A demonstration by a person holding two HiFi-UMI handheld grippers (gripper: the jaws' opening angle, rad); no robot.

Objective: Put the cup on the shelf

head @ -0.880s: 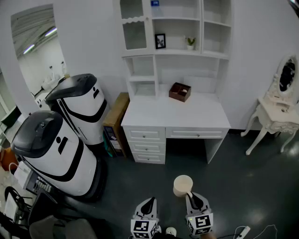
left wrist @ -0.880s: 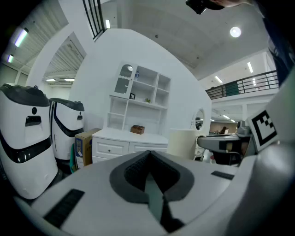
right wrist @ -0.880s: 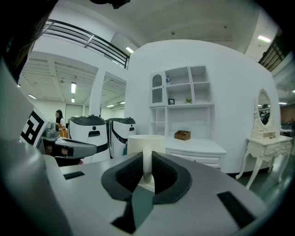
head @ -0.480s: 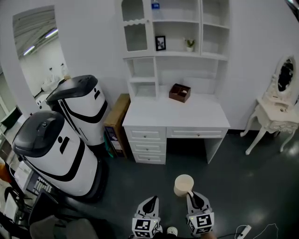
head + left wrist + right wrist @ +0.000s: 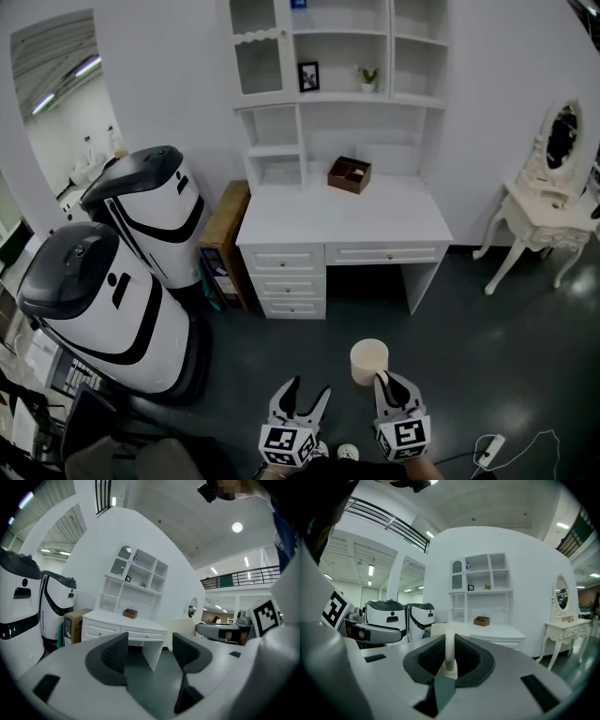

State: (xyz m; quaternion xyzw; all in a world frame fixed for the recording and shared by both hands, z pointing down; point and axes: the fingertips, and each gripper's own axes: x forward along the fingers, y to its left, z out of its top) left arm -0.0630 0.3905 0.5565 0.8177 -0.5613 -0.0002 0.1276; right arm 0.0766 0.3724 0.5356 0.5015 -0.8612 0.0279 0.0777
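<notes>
Now both grippers point forward, almost level, side by side at the bottom of the head view. The left gripper point(image 5: 310, 391) has its jaws spread wide, and only floor point(image 5: 487, 366) shows between them. The right gripper point(image 5: 385, 382) is clenched on the handle of the cup point(image 5: 368, 360). The cup is upright over the dark floor, well apart from the desk point(image 5: 342, 223) and the shelf point(image 5: 343, 97) above it. A brown box point(image 5: 349, 174) stands on the desk; what is inside I cannot tell. One shelf compartment holds a frame point(image 5: 307, 76) and a small plant point(image 5: 369, 79).
</notes>
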